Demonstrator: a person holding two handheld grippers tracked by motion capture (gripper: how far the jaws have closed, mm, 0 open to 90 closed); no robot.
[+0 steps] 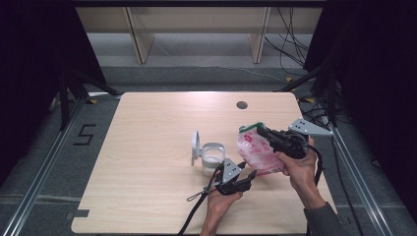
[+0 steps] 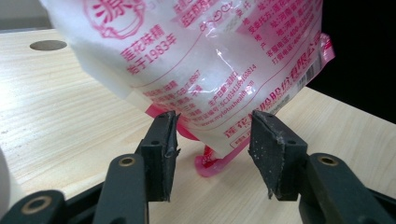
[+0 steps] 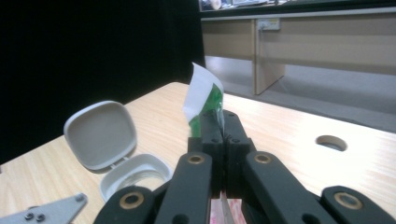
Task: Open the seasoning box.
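A: At the table's [image 1: 147, 147] near right, what has the bag [image 1: 258, 153]?
B: The right gripper [image 1: 261, 130]. Its jaws are clenched on the bag's green top edge, and the bag hangs tilted just above the wood.
A: And the left gripper [image 1: 248, 174]?
B: Released. In the left gripper view its jaws stand apart, either side of the bag's lower corner [image 2: 219, 161], pads clear of it.
A: The jar [image 1: 212, 158]?
B: Just left of the bag, lid [image 1: 195, 146] flipped open.
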